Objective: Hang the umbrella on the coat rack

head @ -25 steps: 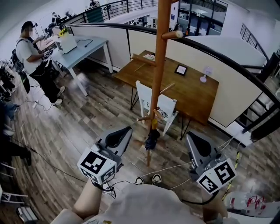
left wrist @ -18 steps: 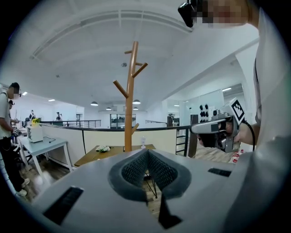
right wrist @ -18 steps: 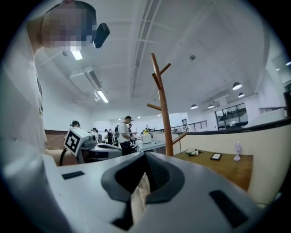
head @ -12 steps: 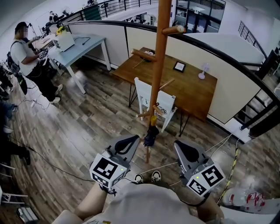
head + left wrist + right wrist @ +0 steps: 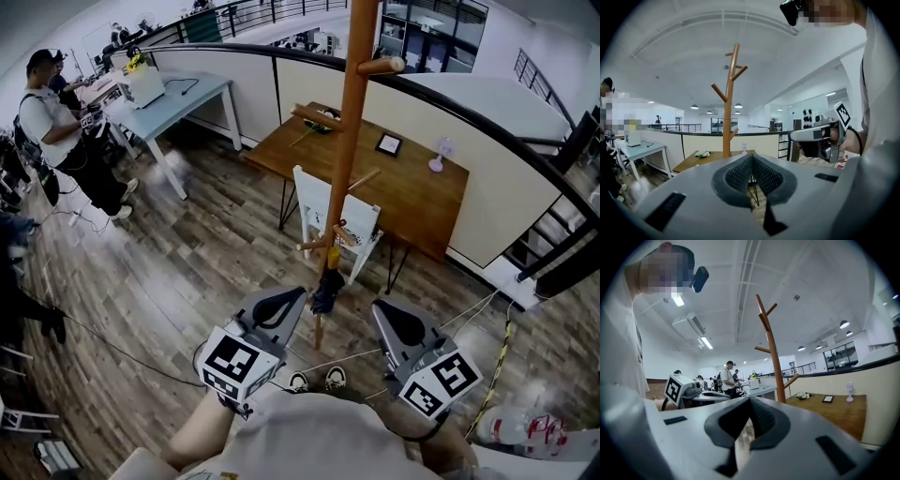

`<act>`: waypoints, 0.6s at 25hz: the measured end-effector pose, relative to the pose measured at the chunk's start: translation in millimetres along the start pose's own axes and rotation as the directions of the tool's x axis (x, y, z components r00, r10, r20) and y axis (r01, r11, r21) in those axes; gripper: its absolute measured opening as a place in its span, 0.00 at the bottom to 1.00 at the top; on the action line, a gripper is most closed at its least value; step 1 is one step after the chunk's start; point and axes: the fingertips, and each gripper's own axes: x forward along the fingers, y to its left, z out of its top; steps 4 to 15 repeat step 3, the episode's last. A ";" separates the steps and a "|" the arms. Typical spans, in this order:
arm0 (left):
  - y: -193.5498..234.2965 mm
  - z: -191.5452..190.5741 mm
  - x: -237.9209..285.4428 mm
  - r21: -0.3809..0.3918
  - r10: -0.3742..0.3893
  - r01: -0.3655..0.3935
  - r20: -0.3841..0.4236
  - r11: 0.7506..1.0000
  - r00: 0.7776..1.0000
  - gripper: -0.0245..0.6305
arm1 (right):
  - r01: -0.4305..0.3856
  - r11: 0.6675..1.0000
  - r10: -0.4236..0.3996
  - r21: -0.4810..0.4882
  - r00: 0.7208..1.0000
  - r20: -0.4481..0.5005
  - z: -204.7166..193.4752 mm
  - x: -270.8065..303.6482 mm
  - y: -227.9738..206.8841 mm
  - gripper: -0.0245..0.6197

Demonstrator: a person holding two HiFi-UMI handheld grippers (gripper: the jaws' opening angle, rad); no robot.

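At the far left a person (image 5: 56, 122) stands on the wood-plank floor (image 5: 187, 272) beside a pale blue desk (image 5: 183, 98), which carries a white box-shaped thing (image 5: 141, 89) (too small to name further).

Nearer the camera, low in the head view, the left claw (image 5: 286, 300) is held out in front of the person's body, its marker cube (image 5: 232, 361) turned up toward the camera. Its own view shows the two ribbed pads (image 5: 736, 176) clenched, meeting at their tips, with nothing caught between them.

Just ahead of it, in the middle of the scene, rises the wooden coat rack (image 5: 352, 141), a tall orange-brown pole with short pegs at several heights. The umbrella (image 5: 326, 291), dark, folded and with a yellow bit at its top, hangs from one of the lowest pegs, close against the pole and clear of both claws. Behind the pole stands a white chair (image 5: 323, 206), drawn up to a brown wooden desk (image 5: 412, 192) that bears a small dark frame (image 5: 387, 146) and a little white fan (image 5: 437, 155). At the foot of the pole, near the bottom edge, the toes of the person's shoes (image 5: 315, 382) show (pale laces on dark).

Right of the pole, the right claw (image 5: 392, 317) is held level with the left one, a small way apart from it. It too is clenched on nothing, pads tip to tip. A black-railed stairway (image 5: 553, 253) drops away at the far right.
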 end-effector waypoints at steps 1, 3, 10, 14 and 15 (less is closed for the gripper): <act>0.7 0.2 0.0 -0.002 0.003 -0.003 0.001 1.000 1.000 0.04 | 0.001 1.000 -0.001 0.001 1.000 0.002 0.6 0.6 0.5 0.04; 1.7 1.0 0.9 -0.009 0.008 -0.008 0.003 1.000 1.000 0.04 | 0.003 1.000 -0.003 0.002 1.000 0.007 2.1 1.2 1.1 0.04; 1.7 1.0 0.9 -0.009 0.008 -0.008 0.003 1.000 1.000 0.04 | 0.003 1.000 -0.003 0.002 1.000 0.007 2.1 1.2 1.1 0.04; 1.7 1.0 0.9 -0.009 0.008 -0.008 0.003 1.000 1.000 0.04 | 0.003 1.000 -0.003 0.002 1.000 0.007 2.1 1.2 1.1 0.04; 1.7 1.0 0.9 -0.009 0.008 -0.008 0.003 1.000 1.000 0.04 | 0.003 1.000 -0.003 0.002 1.000 0.007 2.1 1.2 1.1 0.04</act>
